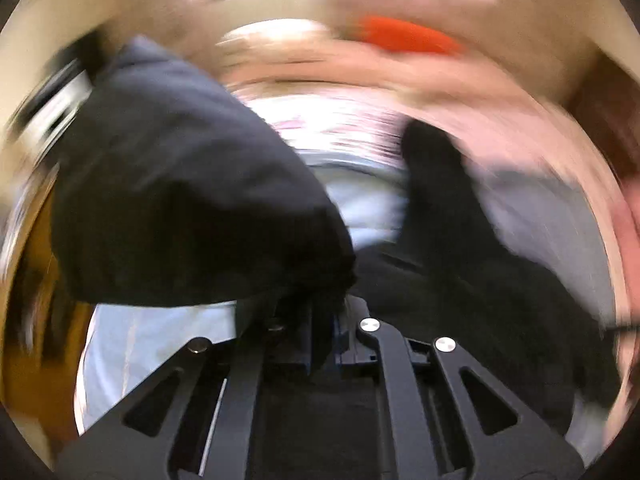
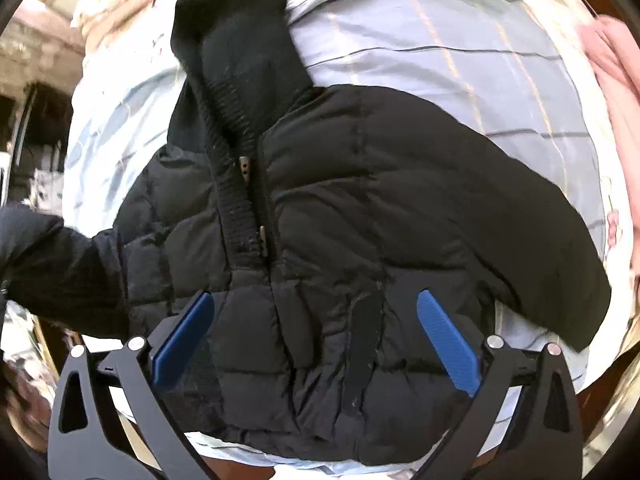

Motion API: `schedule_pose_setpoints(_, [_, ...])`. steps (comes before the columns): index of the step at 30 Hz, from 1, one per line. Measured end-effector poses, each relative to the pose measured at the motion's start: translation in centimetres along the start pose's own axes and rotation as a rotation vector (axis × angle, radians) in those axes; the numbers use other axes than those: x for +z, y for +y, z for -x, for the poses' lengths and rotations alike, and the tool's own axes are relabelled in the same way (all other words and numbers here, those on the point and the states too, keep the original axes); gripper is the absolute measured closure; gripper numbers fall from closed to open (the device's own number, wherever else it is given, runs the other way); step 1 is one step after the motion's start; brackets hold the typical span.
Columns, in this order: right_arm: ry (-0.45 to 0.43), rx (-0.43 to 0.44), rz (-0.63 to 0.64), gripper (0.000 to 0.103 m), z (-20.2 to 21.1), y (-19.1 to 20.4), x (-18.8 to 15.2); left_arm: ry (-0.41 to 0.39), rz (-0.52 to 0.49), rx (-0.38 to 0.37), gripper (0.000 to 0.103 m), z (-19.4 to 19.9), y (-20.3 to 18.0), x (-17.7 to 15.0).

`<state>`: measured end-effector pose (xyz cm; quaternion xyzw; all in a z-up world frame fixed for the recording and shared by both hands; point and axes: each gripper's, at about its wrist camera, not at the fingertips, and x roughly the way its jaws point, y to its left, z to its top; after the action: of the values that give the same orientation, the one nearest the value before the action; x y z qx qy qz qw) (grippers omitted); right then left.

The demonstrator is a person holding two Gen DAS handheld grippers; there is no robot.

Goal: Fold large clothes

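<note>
— On the bed [image 2: 420, 40], what lies there under you?

— The light blue bed cover with thin stripes is the biggest thing I see, and on it lies the black puffer jacket [image 2: 340, 208], front side up, closed at the front. Its hood [image 2: 236, 40] points away from me, and one sleeve [image 2: 540, 248] goes out to the right side of my right view.

— And the other sleeve?

— My left gripper [image 1: 332, 312] has it. The jaws there are pressed together on the black cloth, and the sleeve [image 1: 180, 192] hangs up in front of that camera like a big dark bag. This view is very blurred, so I cannot say much more from it.

— Your right gripper?

— The right gripper [image 2: 316, 344] is over the lower part of the jacket, pointing down. Its jaws are spread wide; the blue pads [image 2: 448, 344] stand at both sides and pinch nothing.

— Something smaller?

— Pink cloth [image 2: 616, 92] at the right edge of the bed.
</note>
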<state>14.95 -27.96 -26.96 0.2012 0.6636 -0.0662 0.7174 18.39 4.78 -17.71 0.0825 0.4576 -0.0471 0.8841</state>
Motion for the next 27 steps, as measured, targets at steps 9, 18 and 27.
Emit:
schedule_pose_setpoints(9, [-0.037,-0.127,-0.211,0.001,3.0,-10.6,-3.7,0.184,-0.545,0.015,0.091,-6.3,-17.3,-12.3])
schedule_pose_setpoints(18, [-0.004,-0.105,-0.254,0.001,1.1,-12.0,-4.6,0.141,-0.671,-0.265,0.002,-2.3,-18.4,-14.6])
schedule_pose_setpoints(27, [-0.006,-0.107,0.137,0.001,-5.8,2.5,-1.6,0.217,-0.153,-0.069,0.002,-6.1,-3.9,-7.6])
